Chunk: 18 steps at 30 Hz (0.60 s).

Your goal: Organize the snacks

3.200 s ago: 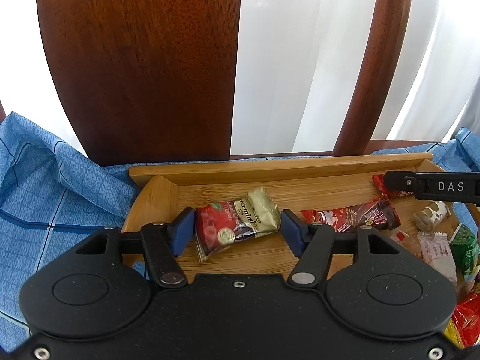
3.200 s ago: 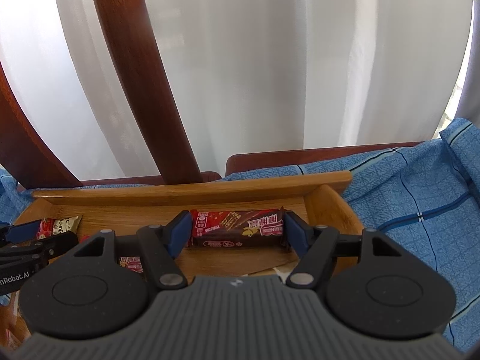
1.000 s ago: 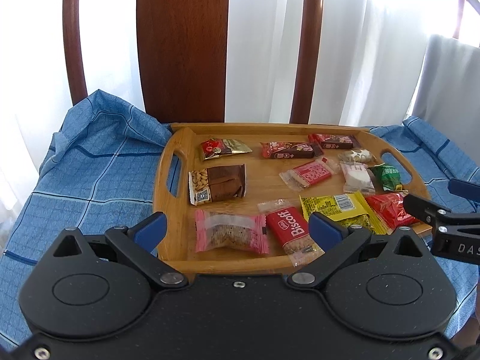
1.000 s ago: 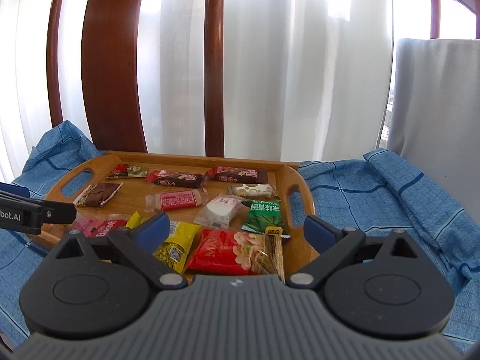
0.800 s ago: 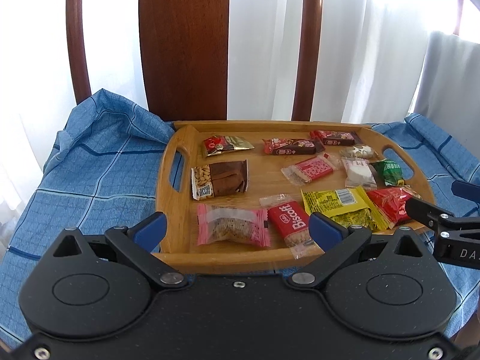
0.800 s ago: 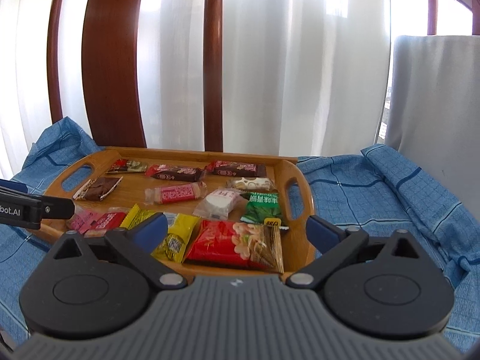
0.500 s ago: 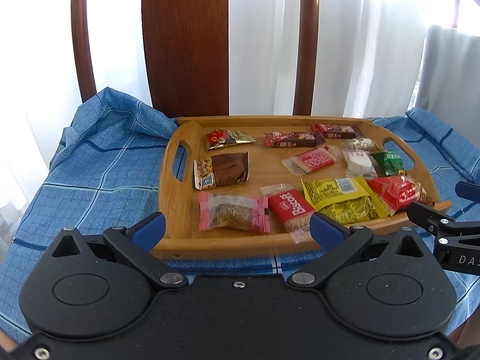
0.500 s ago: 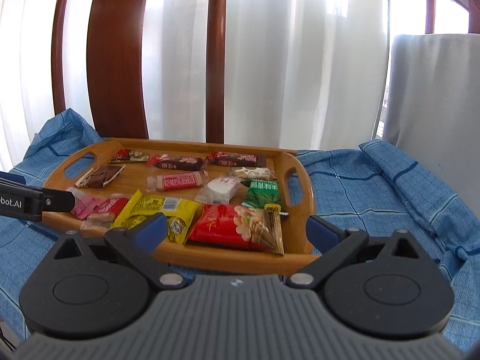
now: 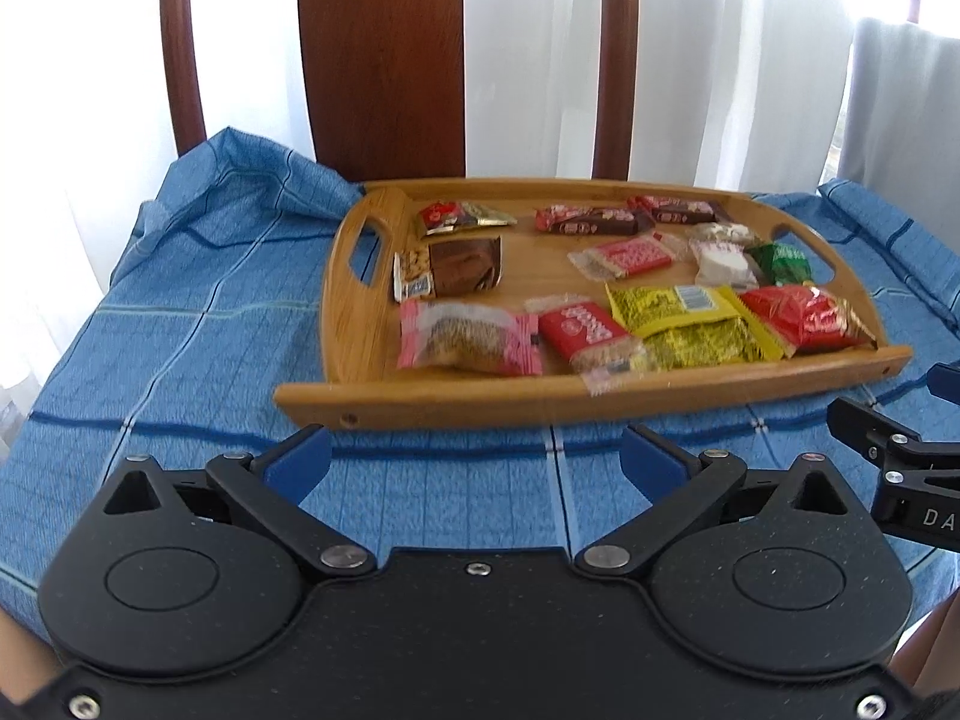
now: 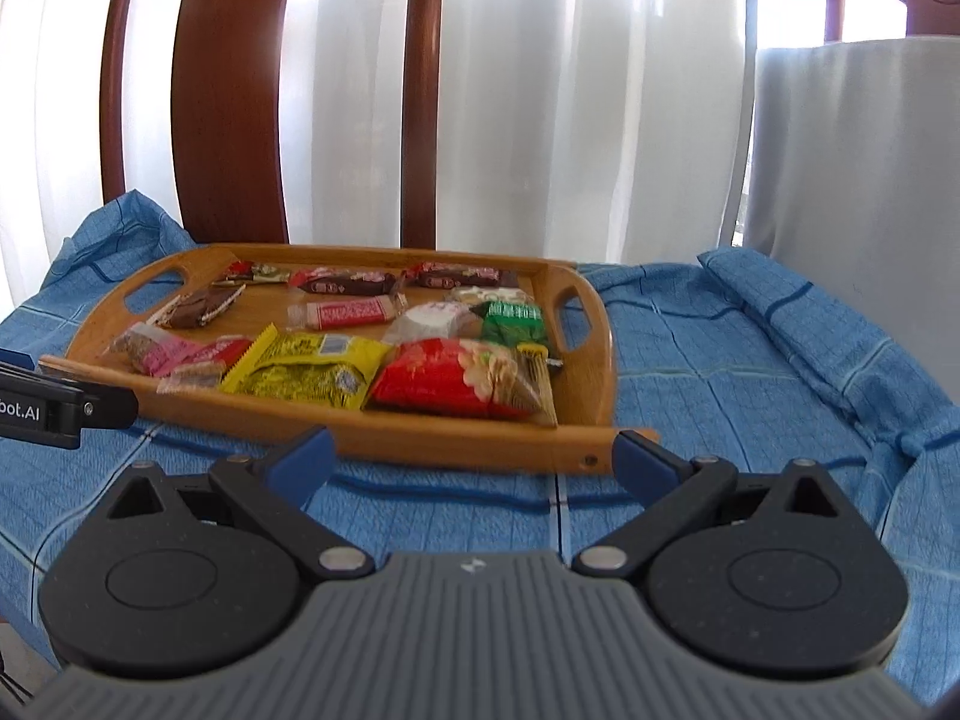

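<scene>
Both grippers hang empty with jaws spread wide, clear of the tray. Left gripper [image 9: 477, 459] sits at the bottom centre of its view, over the blue cloth [image 9: 180, 348] just short of the tray's near rim. Right gripper [image 10: 471, 459] does the same in its view, its right fingertip close to the tray's near right corner but not visibly touching.

Snacks all lie inside the wooden tray [image 9: 600, 399], centre of both frames, in rough rows:
- back row: small red-and-gold pack [image 9: 465, 217], two dark bars [image 9: 591, 221]
- middle: brown wafer pack [image 9: 450, 267], pink-red biscuit strip [image 9: 627, 258], white pack, green pack [image 10: 513, 321]
- front: pink cookie pack [image 9: 468, 342], red biscuit pack [image 9: 585, 327], yellow bag [image 10: 303, 372], red nut bag [image 10: 456, 381]

Judgement: nothing lies loose on the cloth, so the sorting looks done or close to it. This reads as a stand-off or check step. If anything remains, it is tidying the front row, where the yellow bag, red biscuit pack and red nut bag overlap or touch.

Room: open cloth on the left, right and near sides of the tray. A chair back [image 9: 381, 54] and curtain stand right behind the far rim, so little space there. The raised near rim means any re-entry has to come from above, not slide in flat. The grippers sit near each other at frame edges, so keep them apart.
</scene>
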{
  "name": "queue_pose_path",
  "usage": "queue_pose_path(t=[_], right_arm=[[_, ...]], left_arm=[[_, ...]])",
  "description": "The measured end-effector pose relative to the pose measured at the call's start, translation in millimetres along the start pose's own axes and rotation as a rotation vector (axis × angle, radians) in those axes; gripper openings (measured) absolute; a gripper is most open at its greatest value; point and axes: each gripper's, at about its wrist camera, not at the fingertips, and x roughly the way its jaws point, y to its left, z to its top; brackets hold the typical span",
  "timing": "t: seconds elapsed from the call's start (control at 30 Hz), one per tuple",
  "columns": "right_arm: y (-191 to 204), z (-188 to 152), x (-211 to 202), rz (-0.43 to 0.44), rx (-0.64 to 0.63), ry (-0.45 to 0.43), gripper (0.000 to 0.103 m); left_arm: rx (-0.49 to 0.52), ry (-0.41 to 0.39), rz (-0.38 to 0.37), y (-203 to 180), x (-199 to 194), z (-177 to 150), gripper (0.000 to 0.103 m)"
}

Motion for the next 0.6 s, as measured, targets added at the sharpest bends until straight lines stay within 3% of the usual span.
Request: queue_pose_path(t=[0.6], right_arm=[[-1.1,-29.5,-1.4,-0.026,0.029,0.057,0.103]], left_arm=[[0.023,0.005,0.01,-10.1,3.2,-29.3,0.103]])
